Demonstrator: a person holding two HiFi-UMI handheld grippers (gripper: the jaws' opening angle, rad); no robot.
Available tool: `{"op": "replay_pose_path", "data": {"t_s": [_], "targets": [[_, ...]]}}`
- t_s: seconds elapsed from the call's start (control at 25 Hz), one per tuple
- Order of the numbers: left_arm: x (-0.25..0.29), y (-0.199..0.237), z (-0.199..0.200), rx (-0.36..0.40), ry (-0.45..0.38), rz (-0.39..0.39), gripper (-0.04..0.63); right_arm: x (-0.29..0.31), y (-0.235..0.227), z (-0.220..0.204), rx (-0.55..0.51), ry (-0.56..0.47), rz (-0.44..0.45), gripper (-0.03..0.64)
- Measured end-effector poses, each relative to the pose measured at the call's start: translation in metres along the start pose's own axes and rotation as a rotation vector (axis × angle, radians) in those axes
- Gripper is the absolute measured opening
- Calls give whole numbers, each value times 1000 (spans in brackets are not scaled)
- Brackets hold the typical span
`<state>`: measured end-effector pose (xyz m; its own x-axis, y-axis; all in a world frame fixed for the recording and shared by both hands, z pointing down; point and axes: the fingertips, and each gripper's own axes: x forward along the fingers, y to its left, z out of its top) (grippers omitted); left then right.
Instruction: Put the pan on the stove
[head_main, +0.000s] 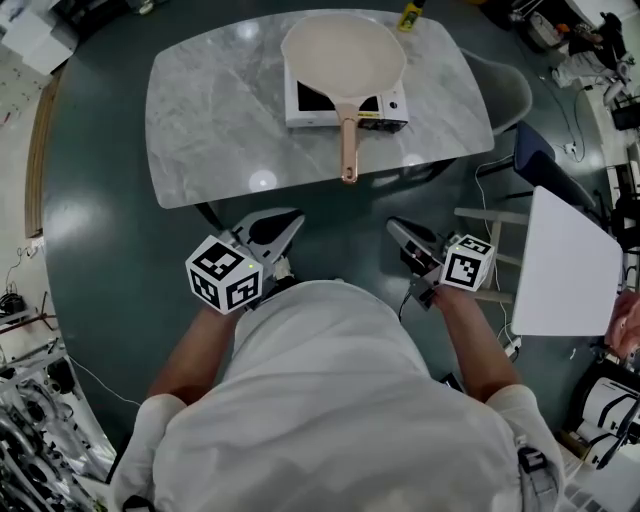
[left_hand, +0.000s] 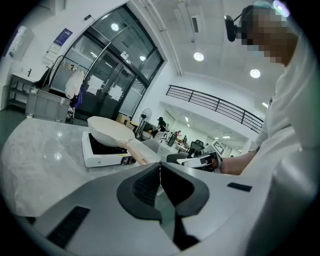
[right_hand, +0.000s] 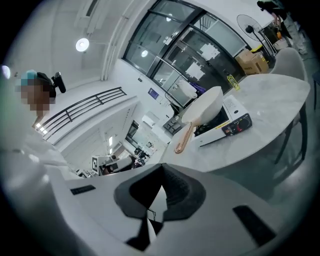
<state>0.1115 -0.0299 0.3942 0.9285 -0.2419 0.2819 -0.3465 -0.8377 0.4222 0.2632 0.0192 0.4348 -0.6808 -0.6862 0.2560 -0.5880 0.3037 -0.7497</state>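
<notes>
The pan (head_main: 343, 55) is seen resting on the stove (head_main: 397, 104), a white single-burner box placed toward the far side of the marble tabletop (head_main: 220, 120). Most of the stove's top is covered by the cream bowl of the pan. The pinkish handle (head_main: 349, 150) is pointed back toward the person and reaches past the stove's front edge over bare marble. A small yellow object (head_main: 410, 15) is laid at the far edge of the tabletop, apart from the stove.

Both tools are held off the tabletop, near the person's body and well apart from the pan. The left tool (head_main: 288, 222) is held at the left, with its marker cube (head_main: 225, 273) nearest the camera. In the left gripper view its jaws are pressed together, pad against pad, and nothing is caught between them. The right tool (head_main: 400, 232) is held at the right, its marker cube (head_main: 468, 262) beside the wrist. In the right gripper view its jaws are likewise pressed together, and nothing is pinched. The pan and stove are framed beyond the jaws in both gripper views.

A grey chair (head_main: 505, 85) is tucked at the far right of the tabletop, and a white panel (head_main: 565, 265) is seen to the person's right above the dark floor (head_main: 100, 250).
</notes>
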Motion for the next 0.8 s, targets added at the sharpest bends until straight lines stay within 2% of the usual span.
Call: {"op": "replay_pose_path", "data": {"t_s": [0.36,0.64,0.8], "targets": [[35,-83,-28,1,8,16,20,-59,12,-31,-44,50,77,5],[32,-142,-64,-25,3,46,20,-107,16,-67,-59,81,104,5],[27,-158,-80,-32,12,67,20,-118,19,-79,-61,84,125,5]]}}
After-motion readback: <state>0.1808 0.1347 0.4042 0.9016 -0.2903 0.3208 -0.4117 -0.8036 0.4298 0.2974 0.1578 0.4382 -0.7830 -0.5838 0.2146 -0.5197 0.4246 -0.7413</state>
